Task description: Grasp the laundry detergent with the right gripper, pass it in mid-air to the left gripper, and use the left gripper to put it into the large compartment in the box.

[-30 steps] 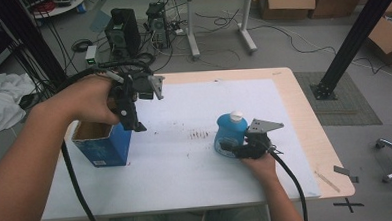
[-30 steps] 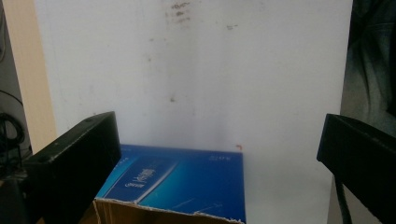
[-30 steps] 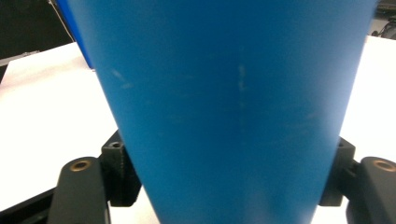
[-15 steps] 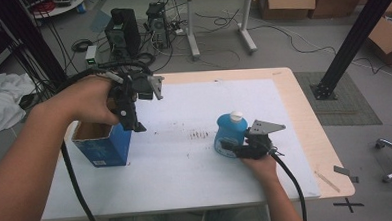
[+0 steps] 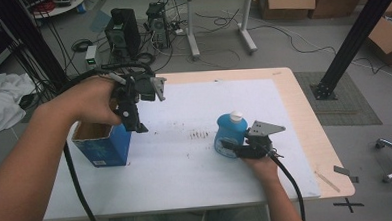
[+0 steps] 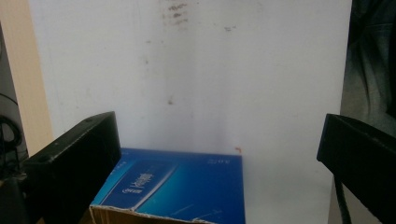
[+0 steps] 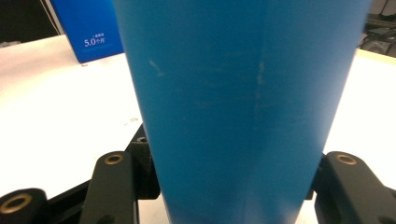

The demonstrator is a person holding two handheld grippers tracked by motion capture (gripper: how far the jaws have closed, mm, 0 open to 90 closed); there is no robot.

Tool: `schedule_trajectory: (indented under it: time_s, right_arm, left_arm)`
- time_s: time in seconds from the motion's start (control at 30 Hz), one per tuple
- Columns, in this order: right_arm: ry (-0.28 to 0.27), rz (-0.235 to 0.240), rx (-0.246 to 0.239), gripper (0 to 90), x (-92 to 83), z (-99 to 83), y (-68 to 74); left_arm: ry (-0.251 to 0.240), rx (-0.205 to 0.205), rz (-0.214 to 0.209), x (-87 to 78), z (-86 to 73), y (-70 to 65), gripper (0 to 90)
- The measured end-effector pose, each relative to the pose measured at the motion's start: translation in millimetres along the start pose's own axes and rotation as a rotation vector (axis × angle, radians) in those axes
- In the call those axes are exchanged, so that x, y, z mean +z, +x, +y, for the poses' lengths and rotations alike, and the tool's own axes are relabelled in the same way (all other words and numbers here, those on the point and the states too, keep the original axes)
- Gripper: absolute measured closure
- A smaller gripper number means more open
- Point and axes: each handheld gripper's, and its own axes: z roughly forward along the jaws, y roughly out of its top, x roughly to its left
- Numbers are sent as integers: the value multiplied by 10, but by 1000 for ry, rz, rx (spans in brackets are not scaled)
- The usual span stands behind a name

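On the white-covered table (image 5: 187,186) the right gripper (image 5: 229,148) is clamped on a blue bottle (image 5: 230,134) with a white cap, which stands upright right of the table's middle; in the right gripper view the bottle (image 7: 238,107) sits squarely between the two black jaws, pressed on both sides. The left gripper (image 5: 133,124) hangs above the near right corner of an open blue box (image 5: 103,143) at the table's left — its jaws are spread wide and hold nothing. In the left gripper view the box (image 6: 177,186) lies below, between the parted jaws, its torn cardboard rim toward the camera. Dark smudges (image 5: 200,135) mark the sheet between box and bottle
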Motion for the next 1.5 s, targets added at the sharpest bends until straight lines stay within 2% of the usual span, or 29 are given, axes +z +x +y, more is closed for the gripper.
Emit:
schedule_trajectory:
  time_s: [0.2,0.4,0.53,0.6,0.8,1.03,1.07,1.17,1.27,1.3,1.5]
  right_arm:
    - [19,-19,17,449,-23,36,-7]
    - [25,-2,14,449,-107,121,10]
    - [39,21,-16,447,-152,220,77]
    - [48,48,-35,446,-169,296,144]
    - [43,103,-53,446,-161,437,269]
    - [47,180,-97,450,-43,589,444]
    - [47,180,-97,450,-43,589,444]
    - [53,224,-118,448,59,638,538]
    - [52,239,-127,448,110,655,576]
    - [53,252,-131,448,165,667,610]
    - [55,296,-137,448,360,694,699]
  left_arm:
    - [-2,7,0,5,25,-6,1]
    - [1,7,1,6,27,-8,1]
    - [3,12,2,-1,43,-4,1]
    - [2,13,3,-13,63,-10,1]
    - [6,25,0,-27,124,-27,1]
    - [12,42,-18,-10,210,-72,1]
    - [12,42,-18,-10,210,-72,1]
    - [15,49,-34,-2,253,-91,2]
    - [19,47,-45,6,271,-99,1]
    - [30,46,-58,14,292,-110,1]
    - [32,61,-71,54,356,-151,1]
